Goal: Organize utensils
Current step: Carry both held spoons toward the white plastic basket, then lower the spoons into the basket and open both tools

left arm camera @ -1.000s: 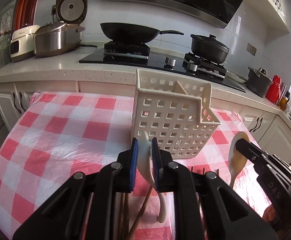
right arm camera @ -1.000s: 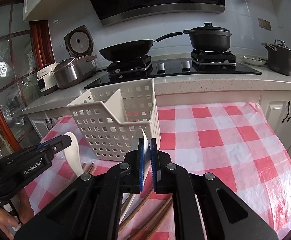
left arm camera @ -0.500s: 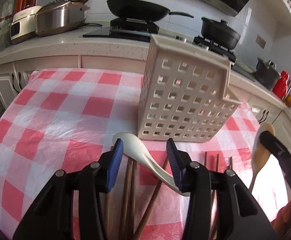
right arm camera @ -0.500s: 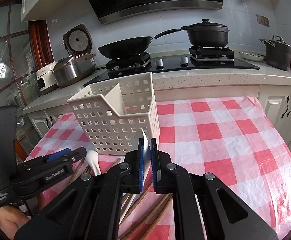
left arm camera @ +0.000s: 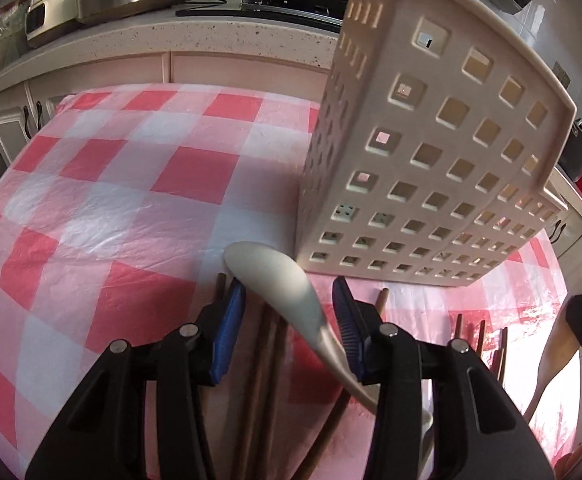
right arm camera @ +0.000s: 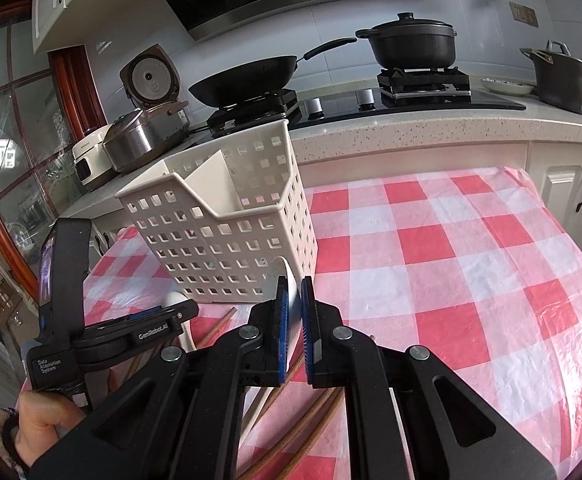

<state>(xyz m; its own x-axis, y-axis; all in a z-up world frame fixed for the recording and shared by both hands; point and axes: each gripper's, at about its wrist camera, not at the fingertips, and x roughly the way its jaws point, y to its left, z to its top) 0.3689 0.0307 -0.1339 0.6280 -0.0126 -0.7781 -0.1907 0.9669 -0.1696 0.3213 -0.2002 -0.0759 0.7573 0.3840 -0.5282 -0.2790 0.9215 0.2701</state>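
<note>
My left gripper (left arm camera: 289, 320) stood open astride the white spoon (left arm camera: 279, 280), lying on the checked cloth, bowl toward the basket (left arm camera: 423, 168), handle back at me. Light, stiff, probably slippery: I'd pinch its neck. My right gripper (right arm camera: 294, 320) was clamped on a wooden spoon (right arm camera: 287, 276).

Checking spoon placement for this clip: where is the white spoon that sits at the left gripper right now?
In the left wrist view the white spoon lies on the checked tablecloth between the left gripper's open jaws, its bowl beside the basket's near corner, across the chopsticks.
</note>
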